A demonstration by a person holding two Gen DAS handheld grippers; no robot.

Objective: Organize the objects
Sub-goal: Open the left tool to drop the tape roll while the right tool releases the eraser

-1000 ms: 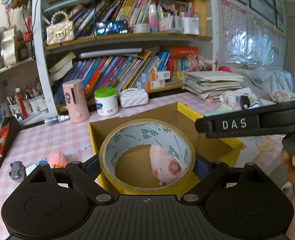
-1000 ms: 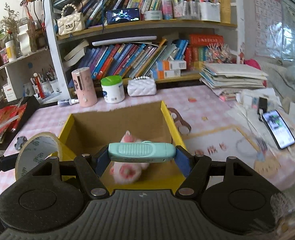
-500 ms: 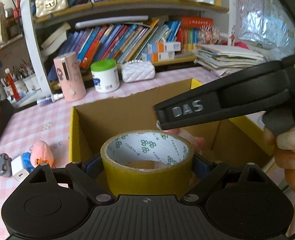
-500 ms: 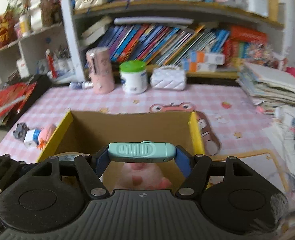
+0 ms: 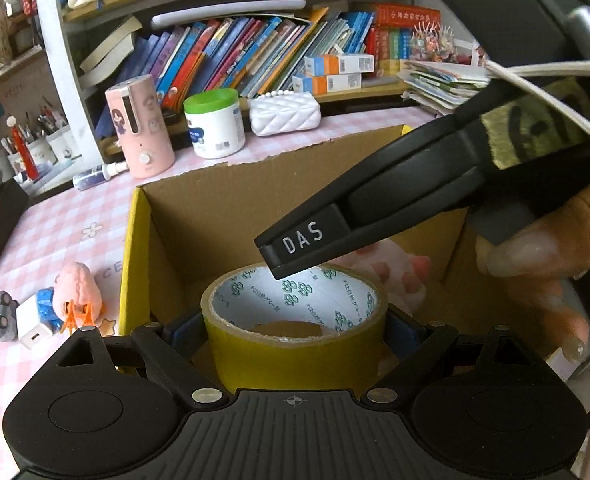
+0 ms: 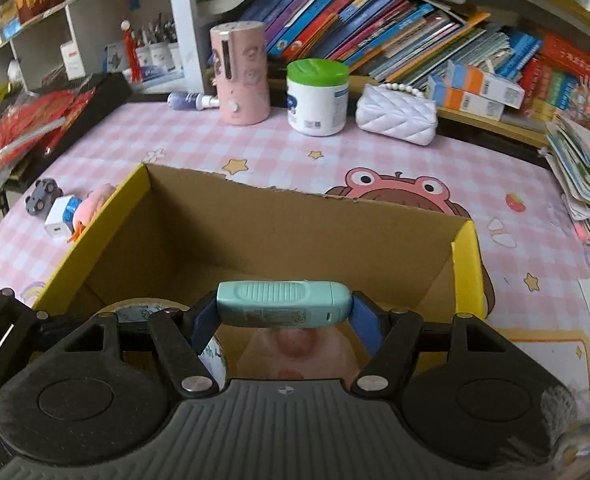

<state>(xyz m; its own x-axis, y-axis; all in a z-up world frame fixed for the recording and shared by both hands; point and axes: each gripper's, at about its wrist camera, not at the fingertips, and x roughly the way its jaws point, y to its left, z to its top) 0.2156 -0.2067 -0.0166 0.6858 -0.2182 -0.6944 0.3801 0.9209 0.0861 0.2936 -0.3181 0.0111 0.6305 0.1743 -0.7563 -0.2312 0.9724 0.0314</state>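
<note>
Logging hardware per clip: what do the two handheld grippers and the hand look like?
Both grippers are matte black plastic with ribbed bases, round side lobes, silver screws and blue finger pads. The right one shows white "DAS" lettering, a white cable, and a bare hand.

One cardboard box (image 6: 255, 236), one roll of tape (image 5: 295, 324), one pink plush toy (image 5: 391, 268), one mint green device (image 6: 283, 304). Far: one pink canister (image 6: 241, 76), one green-lidded jar (image 6: 317, 98), one white purse (image 6: 397, 114). Left: three small toys (image 5: 43, 314).
</note>
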